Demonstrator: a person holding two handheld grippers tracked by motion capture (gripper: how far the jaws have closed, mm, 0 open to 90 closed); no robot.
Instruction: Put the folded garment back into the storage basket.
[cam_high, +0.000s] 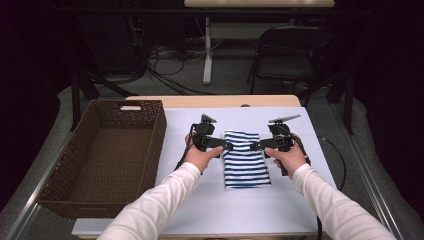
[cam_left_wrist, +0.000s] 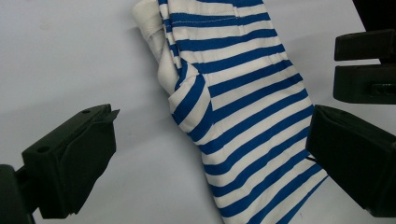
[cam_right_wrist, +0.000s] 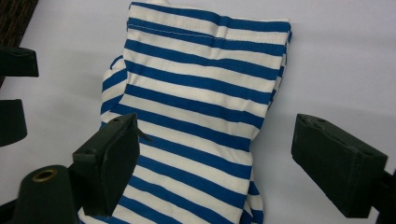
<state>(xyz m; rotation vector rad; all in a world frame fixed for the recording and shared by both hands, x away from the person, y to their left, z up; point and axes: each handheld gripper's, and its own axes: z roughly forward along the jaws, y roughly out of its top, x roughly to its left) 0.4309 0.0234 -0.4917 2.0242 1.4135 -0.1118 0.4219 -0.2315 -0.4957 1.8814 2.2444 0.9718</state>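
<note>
A folded blue-and-white striped cloth (cam_high: 247, 167) lies on the white table cover (cam_high: 210, 205), right of centre. My left gripper (cam_high: 228, 146) reaches in from the cloth's left edge and my right gripper (cam_high: 253, 146) from its right edge, tips facing each other over its far half. In the left gripper view the striped cloth (cam_left_wrist: 247, 107) lies between the wide-apart jaws of my left gripper (cam_left_wrist: 210, 158), which is open and holds nothing. The right gripper view has the cloth (cam_right_wrist: 201, 93) under my right gripper (cam_right_wrist: 222, 163), also open.
A brown wicker basket (cam_high: 156, 137) stands along the table's left side, with nothing visible inside. Behind the table are a black folding chair (cam_high: 290, 55), a table leg and floor cables. The other gripper's black jaws sit at the right edge of the left gripper view.
</note>
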